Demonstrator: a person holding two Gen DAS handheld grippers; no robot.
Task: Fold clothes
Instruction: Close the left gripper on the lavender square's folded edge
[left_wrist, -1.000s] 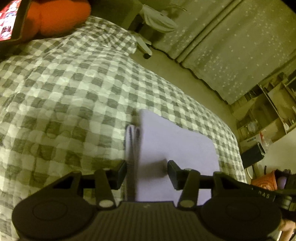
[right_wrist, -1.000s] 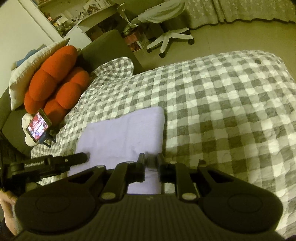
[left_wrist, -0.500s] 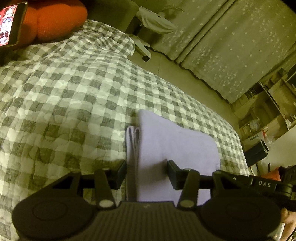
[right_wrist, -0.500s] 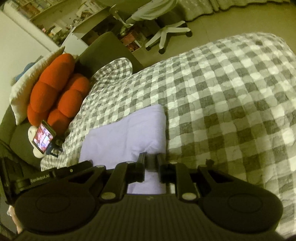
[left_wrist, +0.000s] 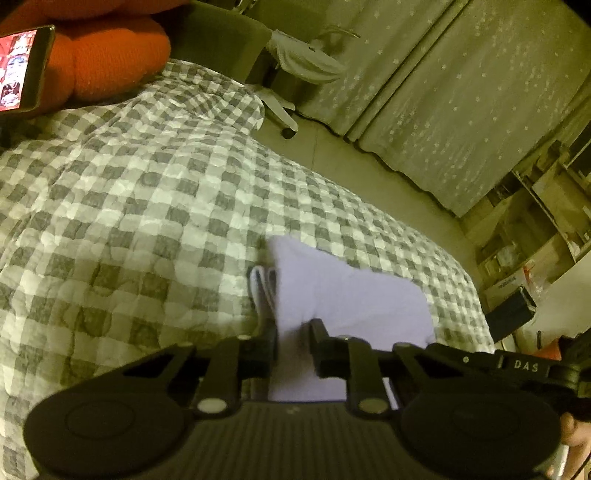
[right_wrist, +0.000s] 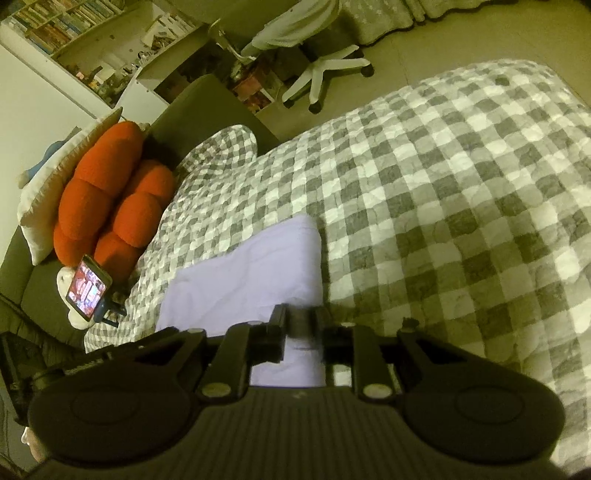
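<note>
A grey-and-white checked quilt (left_wrist: 147, 229) is covering the bed and filling most of both views. At the head end, orange cushions (right_wrist: 107, 199) are leaning against a pale pillow (right_wrist: 48, 192), and a phone (right_wrist: 88, 288) with a lit screen is standing propped just beside them. Beyond the bed, a white swivel chair (right_wrist: 317, 74) is sitting on the bare floor, star-patterned curtains (left_wrist: 461, 110) are hanging along the wall, and open shelves (left_wrist: 546, 229) are holding boxes and small items too blurred to name. In the right wrist view a bookcase (right_wrist: 66, 22) is standing packed with books.

The lavender cloth (left_wrist: 351, 299) is lying folded on the quilt near the bed's near edge, its stacked layers showing as loops on the left side in the left wrist view. Its long axis is running across between the two claws, one short end toward each.

The left claw (left_wrist: 293, 339) is pinching the near left corner of the cloth, fabric bunching up between its fingers. The right claw (right_wrist: 300, 328) is pressing together on the near right corner, lifting that edge slightly off the quilt. A bit of a hand (left_wrist: 576, 439) is showing at the lower right of the left wrist view.
</note>
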